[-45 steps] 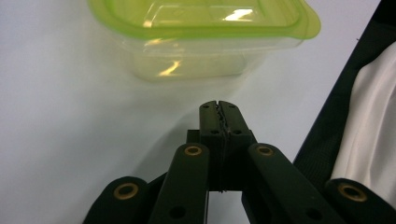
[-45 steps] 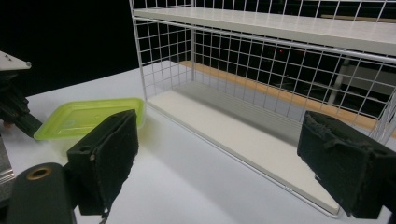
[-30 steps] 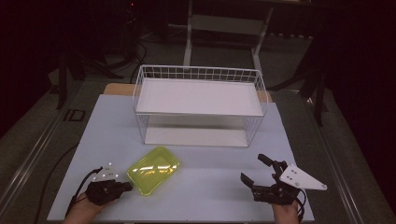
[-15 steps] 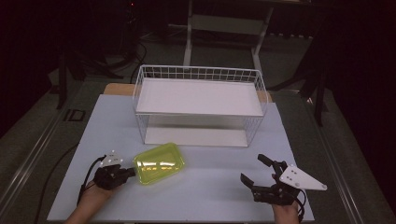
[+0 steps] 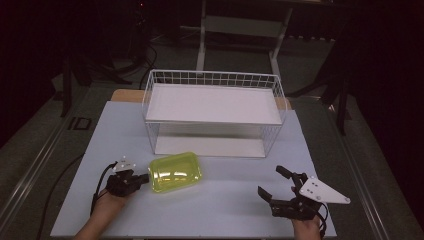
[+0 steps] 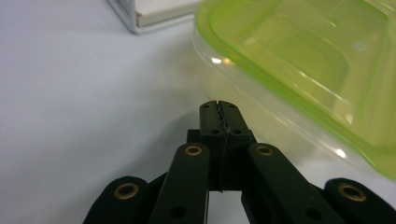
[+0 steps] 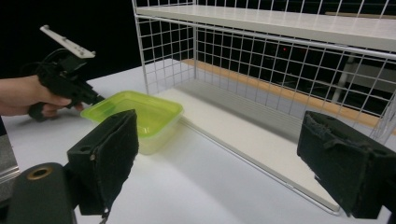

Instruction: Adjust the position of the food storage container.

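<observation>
Since the earlier frames, the left gripper (image 5: 142, 178) has been pushing the yellow-green container (image 5: 175, 172) across the white table (image 5: 225, 215) toward the wire rack (image 5: 212, 80); the container is now lying just in front of the rack's lower shelf (image 5: 207, 146), near its left end. That gripper's jaws are sitting fully closed, holding nothing, tips against the container's side. The right gripper (image 5: 274, 184) is resting unmoved, jaws spread wide and empty. Bare table is lying between container and right gripper.
</observation>
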Tool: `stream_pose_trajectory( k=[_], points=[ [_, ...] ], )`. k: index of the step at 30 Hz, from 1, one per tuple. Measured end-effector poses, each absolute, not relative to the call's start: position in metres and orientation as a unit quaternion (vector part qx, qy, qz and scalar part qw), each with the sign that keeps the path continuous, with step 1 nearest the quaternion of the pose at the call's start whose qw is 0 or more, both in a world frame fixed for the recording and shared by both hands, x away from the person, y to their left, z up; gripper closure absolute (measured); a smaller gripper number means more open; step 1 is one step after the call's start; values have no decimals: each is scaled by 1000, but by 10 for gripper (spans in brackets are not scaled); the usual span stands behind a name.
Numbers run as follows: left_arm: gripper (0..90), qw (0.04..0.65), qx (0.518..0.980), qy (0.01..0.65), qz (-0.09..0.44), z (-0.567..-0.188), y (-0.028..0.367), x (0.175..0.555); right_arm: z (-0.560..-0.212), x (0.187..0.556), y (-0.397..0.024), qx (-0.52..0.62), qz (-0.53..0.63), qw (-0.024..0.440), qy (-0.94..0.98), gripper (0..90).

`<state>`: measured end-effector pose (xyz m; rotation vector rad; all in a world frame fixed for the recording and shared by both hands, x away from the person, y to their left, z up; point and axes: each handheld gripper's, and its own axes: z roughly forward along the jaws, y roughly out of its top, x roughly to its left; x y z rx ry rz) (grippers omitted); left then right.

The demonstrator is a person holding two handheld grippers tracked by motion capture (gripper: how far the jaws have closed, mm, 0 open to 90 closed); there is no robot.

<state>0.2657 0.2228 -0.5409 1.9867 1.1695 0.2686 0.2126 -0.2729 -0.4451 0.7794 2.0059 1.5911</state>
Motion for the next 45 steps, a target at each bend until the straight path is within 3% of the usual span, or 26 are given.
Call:
stream_pose_trajectory(
  k=[6,28,45],
  points=[
    [900,405,791,449,93,-537,221,252,-445,213,-273,286,580,229,727,126],
    [900,418,781,455,89,-544,195,295,-446,213,-274,284,577,224,732,127],
    [900,428,799,418,65,-545,142,311,-447,213,-274,284,575,224,734,127]
  ],
)
